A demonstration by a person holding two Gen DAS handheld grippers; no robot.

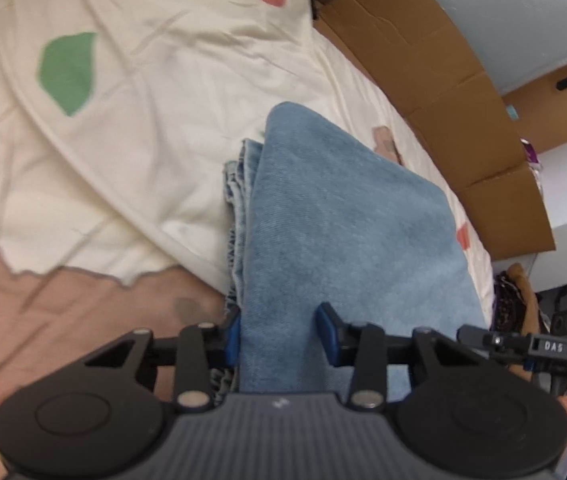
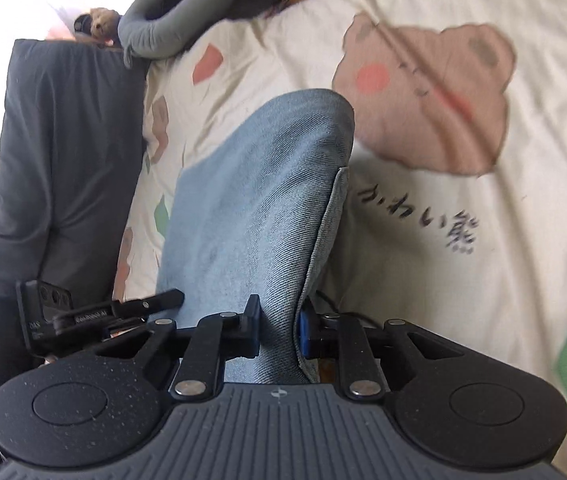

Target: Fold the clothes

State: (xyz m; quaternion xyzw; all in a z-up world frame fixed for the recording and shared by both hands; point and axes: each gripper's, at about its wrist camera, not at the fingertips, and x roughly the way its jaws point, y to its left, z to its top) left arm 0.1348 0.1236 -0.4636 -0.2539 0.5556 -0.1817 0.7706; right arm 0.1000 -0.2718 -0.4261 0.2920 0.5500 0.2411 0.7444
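**Folded jeans between both pairs of fingers on the bed**

A cream cotton bedsheet [image 1: 155, 92] printed with green and coral patches and a large tan bear covers the bed and carries everything else. Along its far edge in the left wrist view runs a flattened brown cardboard sheet [image 1: 435, 76] set against a pale wall. In the right wrist view a dark grey cushion [image 2: 63, 152] lies along the sheet's left edge, and a curved grey neck pillow [image 2: 179, 20] sits at the far left corner.

The light blue denim jeans [image 1: 347, 232], folded into a long thick stack, lie on the sheet near its cardboard edge and reach back under both cameras. Layered hems show along the stack's left side in the left wrist view.

The left gripper [image 1: 281, 332] straddles the near end of the denim. Its left blue pad sits against the stack's layered edge, while the right pad stands over the top fold with a gap of cloth showing; the fingers are partly open and not pinching.

The right gripper [image 2: 281, 330] is clamped on the jeans [image 2: 259, 208]: both pads press against a raised fold of denim, which rises between them and runs away across the sheet beside the printed black lettering.
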